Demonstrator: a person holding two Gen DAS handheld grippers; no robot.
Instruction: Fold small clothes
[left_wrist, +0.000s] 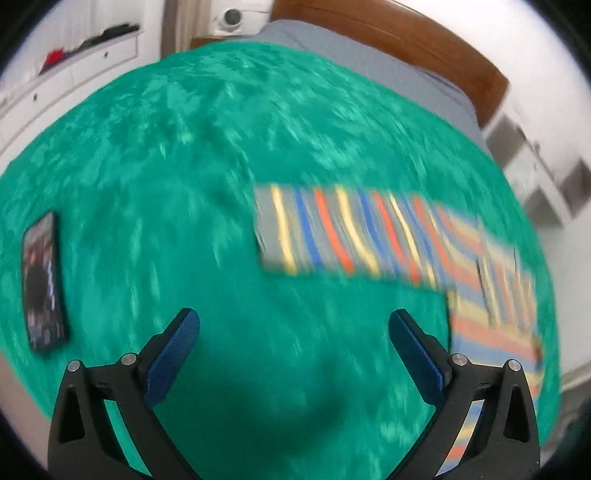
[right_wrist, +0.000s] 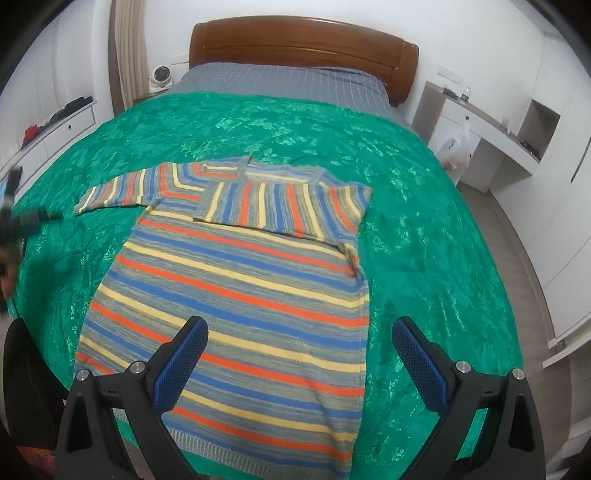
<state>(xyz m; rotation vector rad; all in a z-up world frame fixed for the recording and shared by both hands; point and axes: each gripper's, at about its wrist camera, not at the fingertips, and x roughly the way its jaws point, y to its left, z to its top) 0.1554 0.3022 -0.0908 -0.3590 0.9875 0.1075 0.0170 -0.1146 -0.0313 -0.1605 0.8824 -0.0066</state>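
Green bedspread (right_wrist: 424, 206) covers the bed, and a striped sweater (right_wrist: 236, 295) lies flat on it, one sleeve folded across the chest. Right gripper (right_wrist: 297, 354) hovers at its six o'clock, jaws wide, empty. Left gripper (left_wrist: 293, 347), likewise spread, hovers near a phone (left_wrist: 44, 280) at nine o'clock.

Handheld two-finger grippers, pair, black with blue pads

Left gripper (left_wrist: 294, 338): two matte black moulded arms, each widening to a broad base with a triangular cut-out; two round silver pivot pins per side; fingers (left_wrist: 173, 356) faced with blue pads of fine dimpled texture, black backing behind. Right gripper (right_wrist: 300, 345): same build, black arms with triangular cut-outs, paired silver pin heads on each side, blue textured pads (right_wrist: 419, 363) on black finger stems. No markings or cables can be made out on either unit.
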